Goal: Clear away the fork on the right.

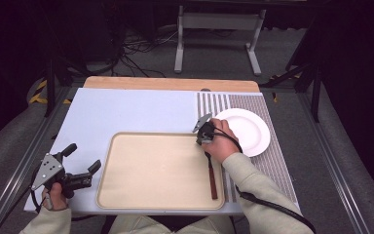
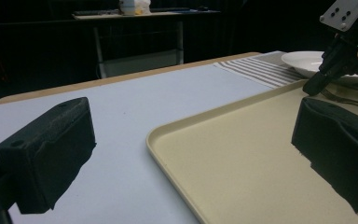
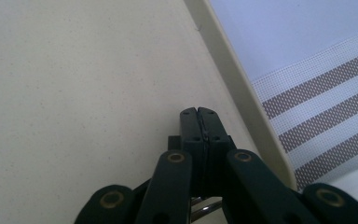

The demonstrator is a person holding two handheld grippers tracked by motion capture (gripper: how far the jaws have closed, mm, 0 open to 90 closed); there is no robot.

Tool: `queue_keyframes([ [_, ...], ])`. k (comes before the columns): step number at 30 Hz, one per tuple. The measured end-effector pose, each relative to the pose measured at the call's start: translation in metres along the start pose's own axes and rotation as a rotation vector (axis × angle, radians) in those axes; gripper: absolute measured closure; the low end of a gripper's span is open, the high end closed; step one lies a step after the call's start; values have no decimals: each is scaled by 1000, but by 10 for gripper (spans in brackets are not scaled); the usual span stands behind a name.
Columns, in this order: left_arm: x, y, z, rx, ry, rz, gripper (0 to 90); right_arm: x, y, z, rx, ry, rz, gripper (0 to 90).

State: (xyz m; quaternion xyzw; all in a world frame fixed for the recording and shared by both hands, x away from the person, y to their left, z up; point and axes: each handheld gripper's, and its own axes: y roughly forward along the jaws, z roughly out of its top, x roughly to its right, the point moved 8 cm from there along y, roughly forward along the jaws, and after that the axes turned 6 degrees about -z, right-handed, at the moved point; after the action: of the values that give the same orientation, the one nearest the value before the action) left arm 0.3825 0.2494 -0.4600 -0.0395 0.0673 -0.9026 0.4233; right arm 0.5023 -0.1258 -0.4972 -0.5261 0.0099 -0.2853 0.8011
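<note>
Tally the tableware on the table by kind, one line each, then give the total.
Tray: 1
Plate: 1
Fork: 1, lying in the tray by its right edge
Striped placemat: 1, under the plate
Total: 4

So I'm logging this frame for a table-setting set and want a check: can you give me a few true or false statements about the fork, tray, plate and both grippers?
1. The fork lies on the tray along its right side. True.
2. The plate sits on the tray. False: it rests on the striped mat, right of the tray.
3. The left gripper has its fingers spread, holding nothing. True.
4. The right gripper is wide open. False: its fingers are pressed together, over the tray near the fork's head.
5. The left gripper is above the plate. False: it is left of the tray.
</note>
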Motion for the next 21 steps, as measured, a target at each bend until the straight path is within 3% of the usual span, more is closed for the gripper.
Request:
queue_keyframes([
  [15,0,1,0,-1,-5,1,0,7,-3,-6,-14,13,-11,900],
  [21,-1,1,0,2,-8,2,0,8,-8,-4,7,30,-17,899],
])
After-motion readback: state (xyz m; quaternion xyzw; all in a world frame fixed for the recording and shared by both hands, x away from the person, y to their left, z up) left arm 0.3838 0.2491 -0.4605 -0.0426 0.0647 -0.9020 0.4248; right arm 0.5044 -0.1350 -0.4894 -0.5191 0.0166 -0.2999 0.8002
